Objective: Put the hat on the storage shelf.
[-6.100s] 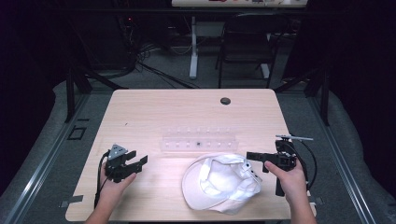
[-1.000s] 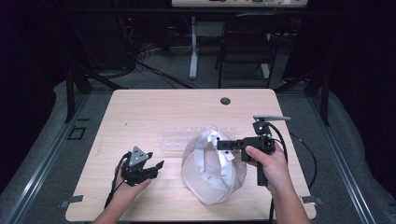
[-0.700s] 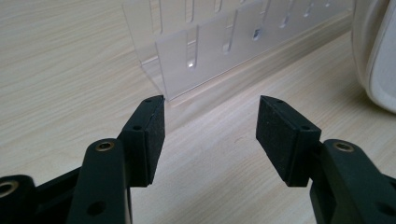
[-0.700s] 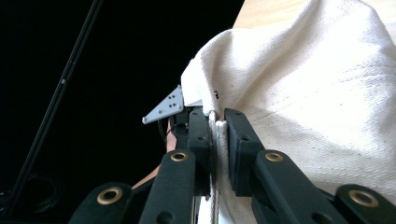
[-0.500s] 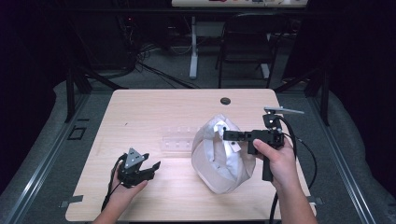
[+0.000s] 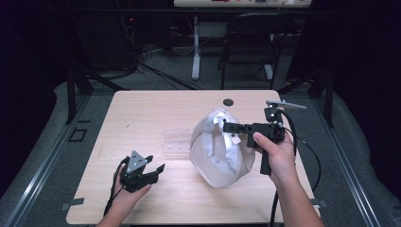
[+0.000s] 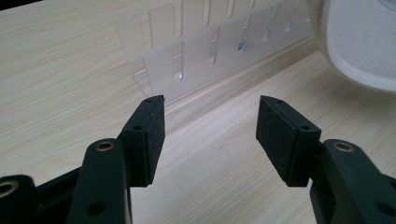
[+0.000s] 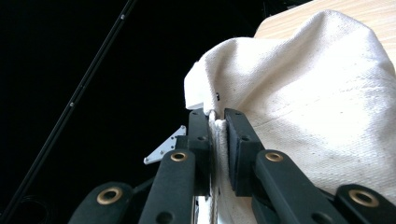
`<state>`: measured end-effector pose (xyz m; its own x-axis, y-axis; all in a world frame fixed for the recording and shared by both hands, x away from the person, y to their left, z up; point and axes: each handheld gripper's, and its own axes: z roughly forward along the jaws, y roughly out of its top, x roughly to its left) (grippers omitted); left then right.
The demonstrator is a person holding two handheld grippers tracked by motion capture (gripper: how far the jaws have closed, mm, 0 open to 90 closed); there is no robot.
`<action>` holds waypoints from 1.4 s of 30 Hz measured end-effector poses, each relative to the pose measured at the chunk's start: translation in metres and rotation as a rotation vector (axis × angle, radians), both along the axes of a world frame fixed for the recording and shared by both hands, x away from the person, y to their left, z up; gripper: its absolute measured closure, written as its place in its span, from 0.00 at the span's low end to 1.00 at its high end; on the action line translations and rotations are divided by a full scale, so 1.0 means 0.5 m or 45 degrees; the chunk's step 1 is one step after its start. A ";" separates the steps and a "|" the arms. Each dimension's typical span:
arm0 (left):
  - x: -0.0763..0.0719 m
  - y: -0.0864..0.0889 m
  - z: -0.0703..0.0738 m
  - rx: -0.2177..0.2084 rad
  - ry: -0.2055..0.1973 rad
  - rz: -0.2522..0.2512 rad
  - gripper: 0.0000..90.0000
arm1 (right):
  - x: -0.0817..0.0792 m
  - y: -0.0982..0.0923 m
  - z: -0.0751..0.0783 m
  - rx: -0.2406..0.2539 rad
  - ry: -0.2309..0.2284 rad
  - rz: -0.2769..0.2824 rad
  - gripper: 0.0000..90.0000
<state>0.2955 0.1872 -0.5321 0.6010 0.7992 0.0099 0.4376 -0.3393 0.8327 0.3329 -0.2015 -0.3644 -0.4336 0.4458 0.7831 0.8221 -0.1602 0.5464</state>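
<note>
High view: right gripper [image 6: 226,126] pinching the upper edge of a white cap [image 6: 218,150] and lifting it over the desk's [image 6: 142,113] middle, toward the right edge; cap hanging, lower part at or near the wood, contact not clear. Clear plastic rack [image 6: 177,140] just left of the cap, partly behind it. Left gripper [image 6: 158,169] low near the front-left corner, jaws apart, holding nothing.

Left gripper view: jaws wide open over bare wood, rack [image 7: 205,46] just ahead, cap [image 7: 359,42] at the upper right. Risk: a forward push knocking the light rack toward the back edge.

Right gripper view: jaws closed tight on a thin fold of cap fabric [image 8: 299,107]; only the pad tips engaged. Risk: shallow bite slipping under the cap's weight, dropping it onto the rack. Risk: swinging cloth sweeping the rack sideways during any lateral move.
</note>
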 end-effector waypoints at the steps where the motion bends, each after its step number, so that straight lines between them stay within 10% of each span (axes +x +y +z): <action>1: -0.001 -0.001 0.002 -0.003 -0.003 -0.005 0.47 | 0.004 0.001 0.001 -0.004 0.004 -0.001 0.91; 12: -0.004 -0.048 0.057 -0.080 -0.056 -0.084 0.48 | 0.039 0.003 0.034 -0.027 0.026 -0.092 0.91; 42: 0.027 -0.244 0.092 -0.052 -0.195 -0.229 0.45 | 0.130 0.037 0.122 -0.038 0.059 -0.371 0.91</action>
